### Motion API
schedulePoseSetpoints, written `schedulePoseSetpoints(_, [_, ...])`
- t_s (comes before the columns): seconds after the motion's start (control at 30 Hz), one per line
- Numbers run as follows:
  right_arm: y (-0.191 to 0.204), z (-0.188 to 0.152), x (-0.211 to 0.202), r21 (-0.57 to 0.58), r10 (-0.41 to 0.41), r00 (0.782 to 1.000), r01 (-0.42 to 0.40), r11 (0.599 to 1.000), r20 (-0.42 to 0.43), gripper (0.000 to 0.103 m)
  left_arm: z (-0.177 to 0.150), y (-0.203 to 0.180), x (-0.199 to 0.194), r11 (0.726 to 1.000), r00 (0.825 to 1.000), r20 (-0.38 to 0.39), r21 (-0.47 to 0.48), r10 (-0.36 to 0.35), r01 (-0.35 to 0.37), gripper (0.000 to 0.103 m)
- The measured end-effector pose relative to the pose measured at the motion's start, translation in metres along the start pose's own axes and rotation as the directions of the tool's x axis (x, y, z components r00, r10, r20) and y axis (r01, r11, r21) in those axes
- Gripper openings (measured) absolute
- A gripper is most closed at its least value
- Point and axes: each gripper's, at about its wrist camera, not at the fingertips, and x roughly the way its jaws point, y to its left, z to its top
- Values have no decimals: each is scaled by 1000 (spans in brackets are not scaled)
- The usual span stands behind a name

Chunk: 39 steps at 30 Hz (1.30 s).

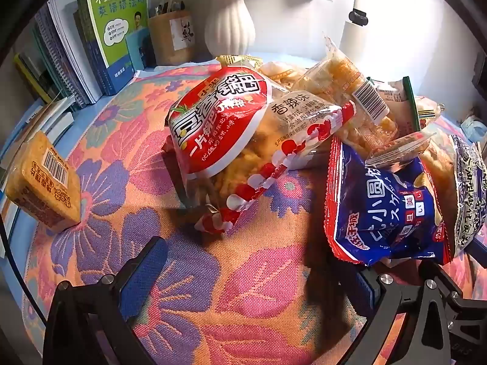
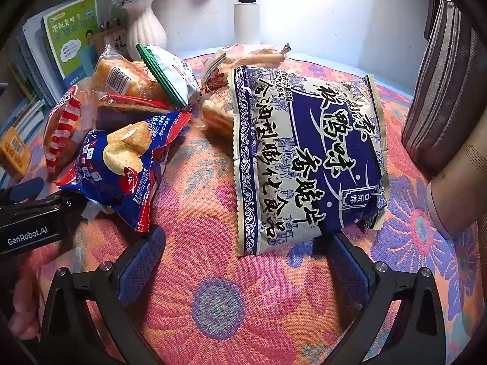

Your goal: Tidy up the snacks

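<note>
In your left wrist view, the left hand-held gripper (image 1: 258, 273) stands wide open and empty at the bottom of the frame, over bare flowered cloth (image 1: 243, 298) on the tabletop. The snacks sit in a loose heap across the centre and right: a red bag (image 1: 225, 127) leans in the middle, a blue packet (image 1: 386, 200) lies at lower right just above your right-hand finger, and clear bags (image 1: 344, 91) are stacked behind. A small yellow pack (image 1: 42, 185) stands apart at the left edge. If you pull the red bag, the clear bags resting against it will likely slide. In your right wrist view, the right hand-held gripper (image 2: 246, 261) is also fully open with nothing between its fingers, and the large blue-and-white bag (image 2: 307, 164) lies at centre right with its lower edge near the right-hand finger. The left gripper's body shows at the left edge beside the blue packet (image 2: 121, 167), so closing in on that packet with both tools risks a collision. The puffed bags may slip or crush under a hard squeeze.
</note>
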Motion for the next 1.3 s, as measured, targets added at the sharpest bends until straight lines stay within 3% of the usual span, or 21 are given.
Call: schedulePoseSetpoints(1.3, [0, 0, 0, 0, 0, 1000, 0, 1000, 0, 103, 0, 0, 0, 1000, 1000, 4, -1, -2, 2, 103])
